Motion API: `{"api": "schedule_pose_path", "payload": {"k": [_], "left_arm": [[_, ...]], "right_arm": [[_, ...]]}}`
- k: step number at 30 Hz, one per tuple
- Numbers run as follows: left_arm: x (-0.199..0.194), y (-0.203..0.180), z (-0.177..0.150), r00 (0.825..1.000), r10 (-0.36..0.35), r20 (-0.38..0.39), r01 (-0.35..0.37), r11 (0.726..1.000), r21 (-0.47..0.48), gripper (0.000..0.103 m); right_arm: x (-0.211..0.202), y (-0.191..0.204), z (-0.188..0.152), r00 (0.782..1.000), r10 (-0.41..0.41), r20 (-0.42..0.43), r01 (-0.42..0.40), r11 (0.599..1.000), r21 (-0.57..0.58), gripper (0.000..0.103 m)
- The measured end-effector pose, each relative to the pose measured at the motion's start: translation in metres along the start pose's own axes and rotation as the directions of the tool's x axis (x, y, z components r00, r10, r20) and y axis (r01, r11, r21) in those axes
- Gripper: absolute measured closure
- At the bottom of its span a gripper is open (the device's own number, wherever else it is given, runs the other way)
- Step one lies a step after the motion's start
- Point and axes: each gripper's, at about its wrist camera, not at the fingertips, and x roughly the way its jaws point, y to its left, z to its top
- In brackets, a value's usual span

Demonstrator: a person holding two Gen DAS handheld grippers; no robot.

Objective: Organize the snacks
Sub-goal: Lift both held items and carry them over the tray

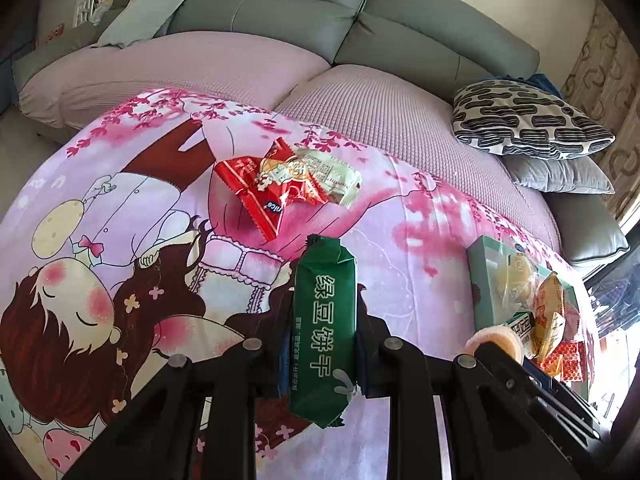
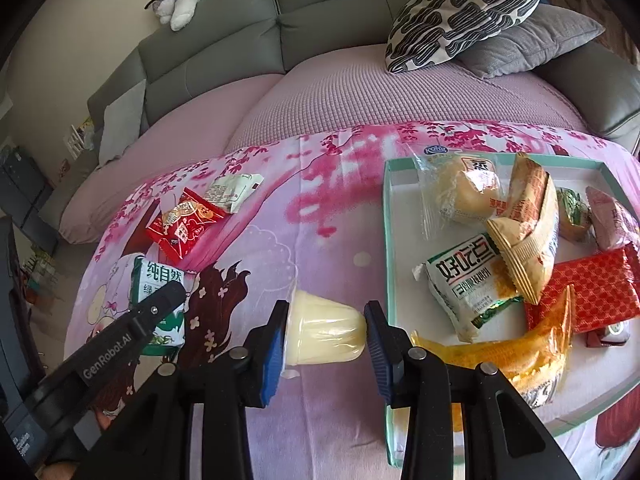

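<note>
Both grippers are loaded, so the step in hand looks like carrying two snacks to the tray. The left gripper (image 1: 322,320) is clamped tight on a green biscuit pack (image 1: 325,320), held lengthwise above the cartoon-print cloth (image 1: 120,240); its white writing reads 绿豆饼干. The right gripper (image 2: 326,336) has its blue pads pressed on a pale yellow jelly cup (image 2: 326,328), lying on its side between them, just beside the left rim of the mint-edged tray (image 2: 390,248).

The next move likely calls for swinging each snack over that rim and letting go onto a bare patch, since the tray is already crowded. A white-and-green packet (image 2: 466,284) in the tray reads 好吃点; the bagged bun (image 2: 460,192) carries a "KONG"-like logo, not fully legible.

Two red packets and a pale one (image 1: 280,184) remain on the cloth near its far edge. The left gripper's arm, as the right wrist view shows it, is printed "GenRobot.AI".
</note>
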Motion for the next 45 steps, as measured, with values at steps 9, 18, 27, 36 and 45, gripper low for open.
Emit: {"api": "schedule_pose_path", "payload": {"k": [9,18,27,36,45], "left_arm": [[-0.014,-0.046,-0.005,0.996,-0.092,0.018,0.09,0.991,0.097,0.077],[-0.015,-0.123,-0.029,0.971,-0.232,-0.061,0.24,0.935,0.262,0.077],[0.006,-0.162,-0.046,0.973,-0.218,-0.076,0.231,0.91,0.343,0.077],[0.031,-0.165,-0.042,0.976,-0.186,-0.109,0.213,0.917,0.337,0.077],[0.038,-0.166,-0.048,0.972,-0.177,-0.155,0.22,0.915,0.338,0.076]], "right_arm": [[-0.047,-0.035,-0.005,0.996,-0.01,0.09,0.003,0.997,0.075,0.063],[-0.094,-0.114,-0.009,0.968,-0.196,0.158,0.154,0.958,0.242,0.063],[-0.085,-0.161,-0.02,0.967,-0.24,0.084,0.201,0.925,0.323,0.063],[-0.058,-0.167,-0.028,0.98,-0.199,0.005,0.187,0.93,0.318,0.063],[-0.056,-0.165,-0.028,0.979,-0.206,-0.008,0.199,0.934,0.298,0.06]]}}
